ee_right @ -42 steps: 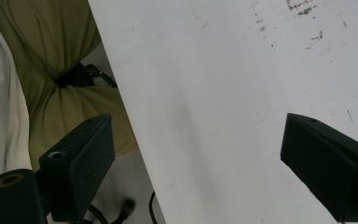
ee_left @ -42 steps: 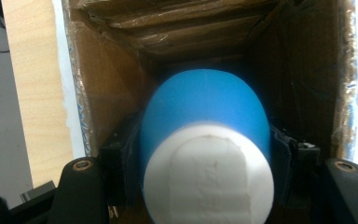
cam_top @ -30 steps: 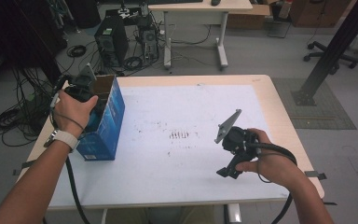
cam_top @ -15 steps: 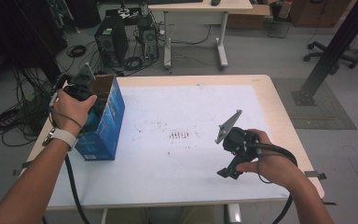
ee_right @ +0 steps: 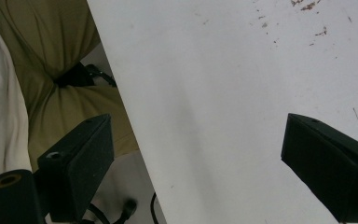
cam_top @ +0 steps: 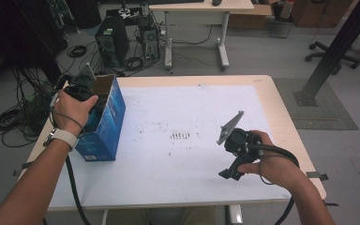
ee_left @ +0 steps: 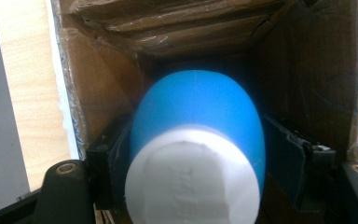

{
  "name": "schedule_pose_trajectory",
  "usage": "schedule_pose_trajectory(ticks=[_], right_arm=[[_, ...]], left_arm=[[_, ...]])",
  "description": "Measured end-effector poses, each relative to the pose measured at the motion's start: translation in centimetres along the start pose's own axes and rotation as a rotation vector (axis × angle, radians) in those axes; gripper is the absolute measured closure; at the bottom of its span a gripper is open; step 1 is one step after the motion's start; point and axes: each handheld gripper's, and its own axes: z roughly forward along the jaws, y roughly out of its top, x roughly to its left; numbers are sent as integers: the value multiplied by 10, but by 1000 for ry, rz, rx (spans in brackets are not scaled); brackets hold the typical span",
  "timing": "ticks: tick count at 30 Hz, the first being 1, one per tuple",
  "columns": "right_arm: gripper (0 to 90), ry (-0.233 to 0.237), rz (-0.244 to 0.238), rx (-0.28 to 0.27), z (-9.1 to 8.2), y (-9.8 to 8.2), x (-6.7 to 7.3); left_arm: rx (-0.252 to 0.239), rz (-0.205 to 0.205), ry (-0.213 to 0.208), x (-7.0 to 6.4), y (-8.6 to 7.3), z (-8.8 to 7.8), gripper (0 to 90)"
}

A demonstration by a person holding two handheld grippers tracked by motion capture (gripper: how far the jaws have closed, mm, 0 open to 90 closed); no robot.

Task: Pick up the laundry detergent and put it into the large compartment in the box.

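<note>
A blue cardboard box stands open-topped at the left edge of the white table. My left gripper reaches down into it. In the left gripper view a blue rounded object with a flat white end sits between the jaws, inside the brown box walls. The jaws have just been opening, and the pads stand slightly off the object's sides. My right gripper hovers low over the table's front right part. Its jaws are wide open, with nothing between them, above the table's front edge.
On the floor behind the table stand a computer tower, loose cables and a second desk. A black post rises at the right. The person's trousers lie just past the table's front edge.
</note>
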Motion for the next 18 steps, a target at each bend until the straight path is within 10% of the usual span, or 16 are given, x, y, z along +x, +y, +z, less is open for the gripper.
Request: schedule_pose_trajectory(ticks=[18], right_arm=[[96,2,-2,1,0,0,1]], left_arm=[[-8,19,-6,-1,-1,-2,243]])
